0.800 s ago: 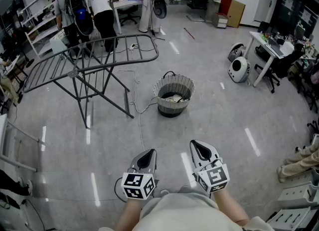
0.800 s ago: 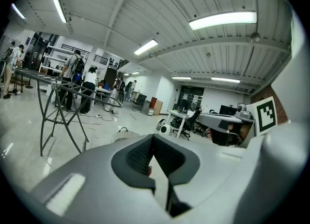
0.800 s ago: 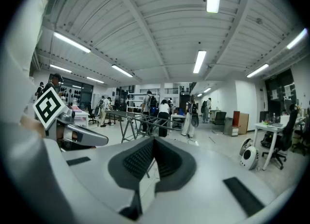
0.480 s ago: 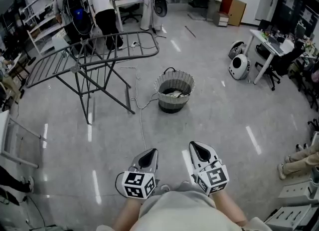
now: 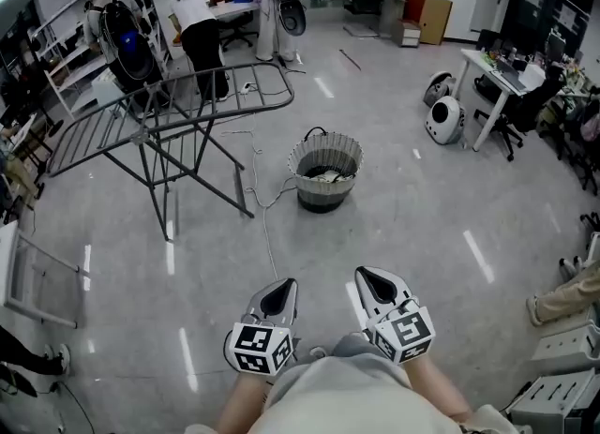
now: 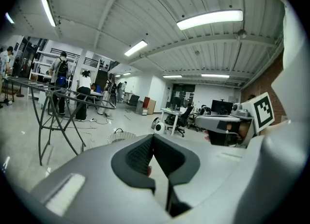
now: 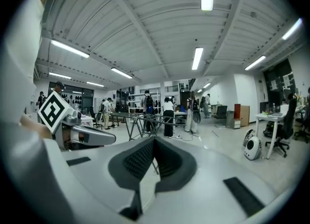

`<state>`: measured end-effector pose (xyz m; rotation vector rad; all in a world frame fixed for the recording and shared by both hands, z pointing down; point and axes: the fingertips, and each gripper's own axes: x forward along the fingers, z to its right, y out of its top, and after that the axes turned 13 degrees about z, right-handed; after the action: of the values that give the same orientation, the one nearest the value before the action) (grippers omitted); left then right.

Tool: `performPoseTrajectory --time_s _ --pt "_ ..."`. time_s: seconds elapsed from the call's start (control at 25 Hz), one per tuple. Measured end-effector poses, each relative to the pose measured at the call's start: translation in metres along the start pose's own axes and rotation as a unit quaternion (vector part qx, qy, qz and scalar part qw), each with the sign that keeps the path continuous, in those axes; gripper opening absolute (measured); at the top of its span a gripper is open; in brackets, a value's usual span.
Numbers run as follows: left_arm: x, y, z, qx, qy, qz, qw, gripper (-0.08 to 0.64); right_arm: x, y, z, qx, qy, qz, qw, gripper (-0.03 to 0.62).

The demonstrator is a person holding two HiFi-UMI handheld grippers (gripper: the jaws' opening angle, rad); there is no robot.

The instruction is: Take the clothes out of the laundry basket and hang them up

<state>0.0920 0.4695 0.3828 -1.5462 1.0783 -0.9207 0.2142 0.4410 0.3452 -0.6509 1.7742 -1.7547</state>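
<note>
**Both grippers shut and empty, basket out ahead**

The left gripper and the right gripper are held side by side close to the body, pointed forward and slightly downward. Both pairs of jaws are pressed together, with nothing between them. Well ahead on the floor, the laundry basket stands upright with clothes inside. A drying rack stands to its left.

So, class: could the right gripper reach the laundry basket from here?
Probably not: the right gripper is held close to the person's body and the laundry basket stands well ahead. Only bare floor lies between them.
</note>
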Motion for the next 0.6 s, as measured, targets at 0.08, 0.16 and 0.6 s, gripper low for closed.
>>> performPoseTrajectory --time_s 0.08,0.16,0.6 --pt "0.003 0.000 -0.002 -0.001 0.001 -0.001 1.0000 0.011 0.002 -0.001 0.002 0.005 -0.003 -0.004 1.000 -0.005" --pt "0.008 -0.003 -0.007 -0.011 0.004 0.000 0.9999 0.012 0.006 -0.006 0.006 0.003 -0.008 -0.012 1.000 -0.003" --pt "0.058 -0.014 -0.035 -0.040 0.015 -0.008 0.9991 0.105 0.046 -0.020 0.043 0.019 0.013 -0.010 1.000 0.134"
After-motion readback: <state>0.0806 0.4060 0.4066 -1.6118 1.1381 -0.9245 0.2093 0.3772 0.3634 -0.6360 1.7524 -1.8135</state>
